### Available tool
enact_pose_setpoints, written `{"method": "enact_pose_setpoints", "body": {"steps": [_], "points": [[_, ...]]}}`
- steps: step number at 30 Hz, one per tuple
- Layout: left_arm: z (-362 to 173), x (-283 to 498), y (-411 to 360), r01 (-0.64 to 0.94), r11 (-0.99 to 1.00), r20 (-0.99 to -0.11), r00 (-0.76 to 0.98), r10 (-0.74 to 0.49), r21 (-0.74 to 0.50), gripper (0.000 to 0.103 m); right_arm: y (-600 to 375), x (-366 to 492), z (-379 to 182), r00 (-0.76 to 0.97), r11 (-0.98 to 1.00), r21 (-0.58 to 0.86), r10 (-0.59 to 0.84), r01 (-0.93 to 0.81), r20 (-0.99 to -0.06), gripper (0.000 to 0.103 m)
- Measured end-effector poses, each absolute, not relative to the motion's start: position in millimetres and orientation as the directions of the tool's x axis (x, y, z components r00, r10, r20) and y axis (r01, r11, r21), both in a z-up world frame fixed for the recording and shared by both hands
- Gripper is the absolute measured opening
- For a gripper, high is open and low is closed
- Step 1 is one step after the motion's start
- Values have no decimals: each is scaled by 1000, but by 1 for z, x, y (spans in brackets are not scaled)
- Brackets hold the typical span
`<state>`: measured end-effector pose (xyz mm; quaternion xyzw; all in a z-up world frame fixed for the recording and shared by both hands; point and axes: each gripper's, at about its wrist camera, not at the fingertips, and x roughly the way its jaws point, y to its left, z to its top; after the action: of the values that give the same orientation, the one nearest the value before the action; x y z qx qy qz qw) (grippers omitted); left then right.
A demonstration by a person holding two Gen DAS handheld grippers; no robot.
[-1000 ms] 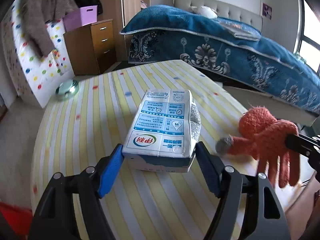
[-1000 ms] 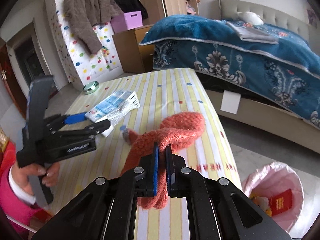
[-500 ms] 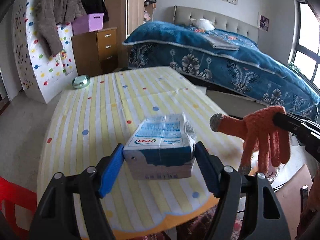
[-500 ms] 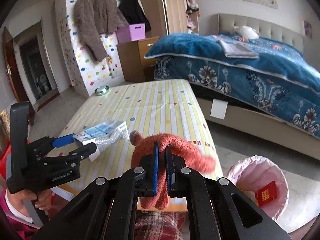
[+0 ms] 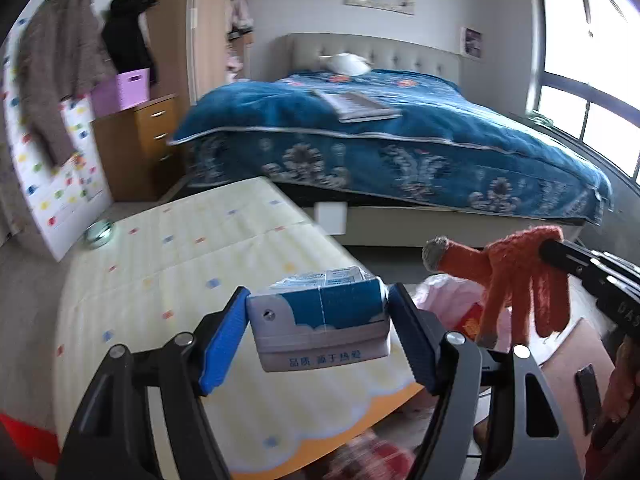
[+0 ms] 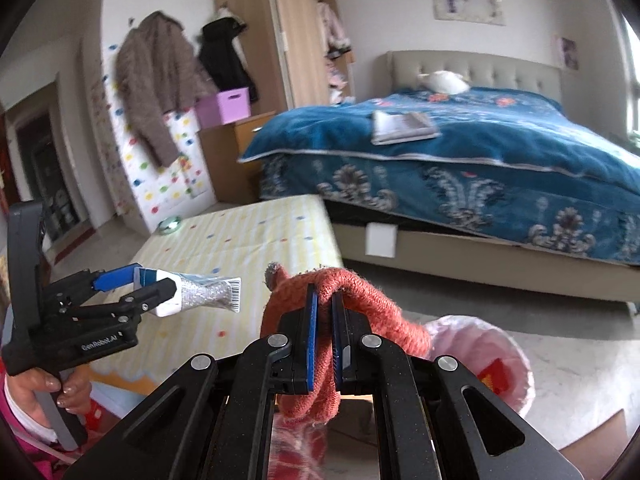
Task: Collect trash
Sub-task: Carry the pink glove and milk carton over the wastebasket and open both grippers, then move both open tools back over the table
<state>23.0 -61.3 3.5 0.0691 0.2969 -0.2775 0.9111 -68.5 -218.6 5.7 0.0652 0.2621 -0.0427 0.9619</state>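
Observation:
My left gripper is shut on a blue and white milk carton and holds it in the air above the near edge of the yellow striped table. The carton also shows in the right wrist view. My right gripper is shut on an orange knitted glove, which hangs from it; the glove also shows in the left wrist view. A pink-lined trash bin stands on the floor below the glove, with a red item inside.
A bed with a blue cover stands behind the table. A small round silver tin sits at the table's far left corner. A wooden drawer unit with a purple box is at the back left.
Both grippers have lifted off the table and swung right, toward the pink bin. The carton and the glove hang in the air, still gripped.

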Motion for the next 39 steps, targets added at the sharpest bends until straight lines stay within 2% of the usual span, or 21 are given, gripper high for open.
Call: {"method": "enact_pose_setpoints", "body": {"steps": [9,17,19,21,23,25,29,30,31,32,34,39], "points": [[0,25,-169,694,719,-589,564,-579,-41,69,-287,-81,-5,814,952,105,-184,287,-551,6],[-24,41,-242,756,650,-639,465,-612,-72,70,-352,-71,-35,751,919,136,-210,370,-626,7],[-29,47,-255,765,637,-649,439,-622,-93,72,-363,-67,-42,738,911,145,-211,386,-641,9],[-34,54,-264,761,638,-656,424,-624,-114,82,-372,-65,-50,721,900,152,-216,409,-659,12],[-38,57,-265,755,645,-656,429,-621,-118,86,-380,-67,-58,703,886,166,-216,432,-678,20],[-43,60,-264,745,659,-665,440,-604,-106,87,-380,-67,-63,694,883,166,-217,440,-686,37],[-51,65,-253,717,692,-680,466,-566,-85,91,-386,-68,-72,681,872,176,-215,457,-700,50],[-51,65,-247,705,705,-681,480,-553,-75,95,-384,-70,-73,678,871,184,-206,456,-705,57],[-51,66,-242,697,714,-682,490,-543,-68,96,-385,-67,-75,677,870,184,-208,458,-706,65],[-51,67,-236,685,726,-685,501,-528,-59,96,-382,-67,-76,677,870,185,-206,457,-706,69],[-51,69,-224,666,744,-694,513,-505,-49,96,-378,-66,-75,678,870,176,-217,461,-702,86],[-39,69,-184,620,784,-689,551,-471,-39,96,-363,-63,-72,679,870,171,-223,462,-699,89]]}}
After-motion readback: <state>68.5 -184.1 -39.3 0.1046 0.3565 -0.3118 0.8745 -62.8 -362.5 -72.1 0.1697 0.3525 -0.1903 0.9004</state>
